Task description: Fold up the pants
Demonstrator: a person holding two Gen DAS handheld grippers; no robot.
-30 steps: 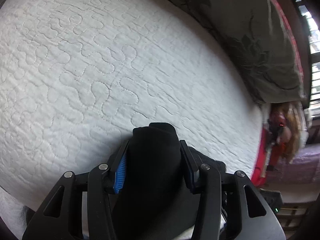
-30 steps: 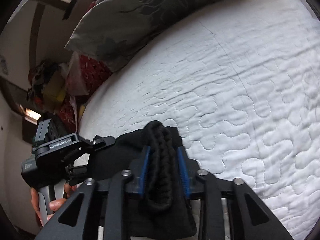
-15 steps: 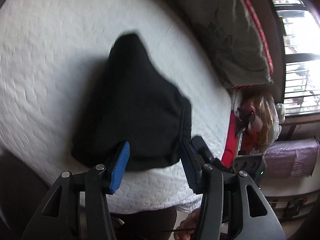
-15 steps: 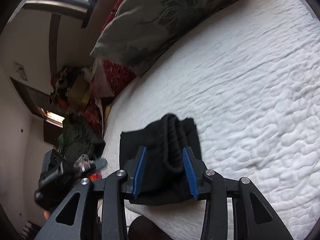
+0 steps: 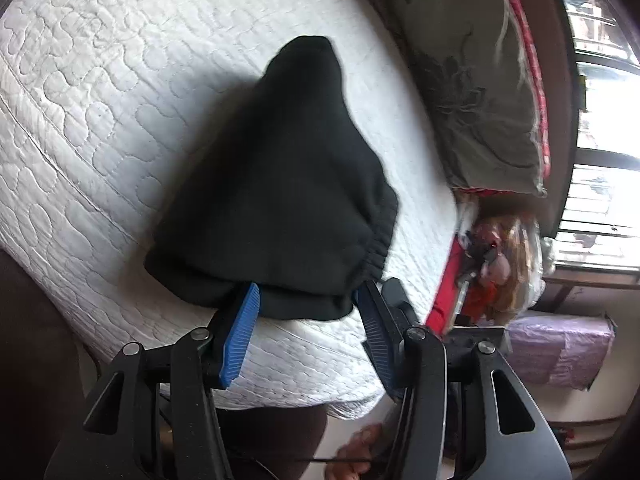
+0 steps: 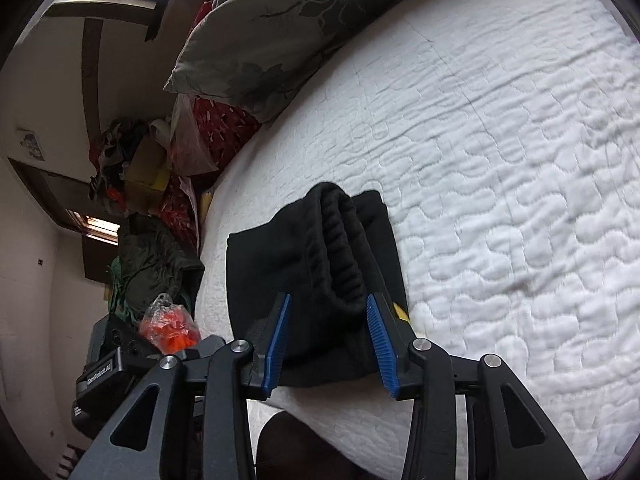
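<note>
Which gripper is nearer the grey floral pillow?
Hard to call. Left gripper and right gripper both sit open at the bed's near edge by the black pants; the pillow lies far across from both.

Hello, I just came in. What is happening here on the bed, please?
A person with a two-finger tool in each hand is folding black pants on a white quilted bed. The pants lie folded in a compact bundle near the bed edge. The left tool and the right tool are open, gripping nothing.
</note>
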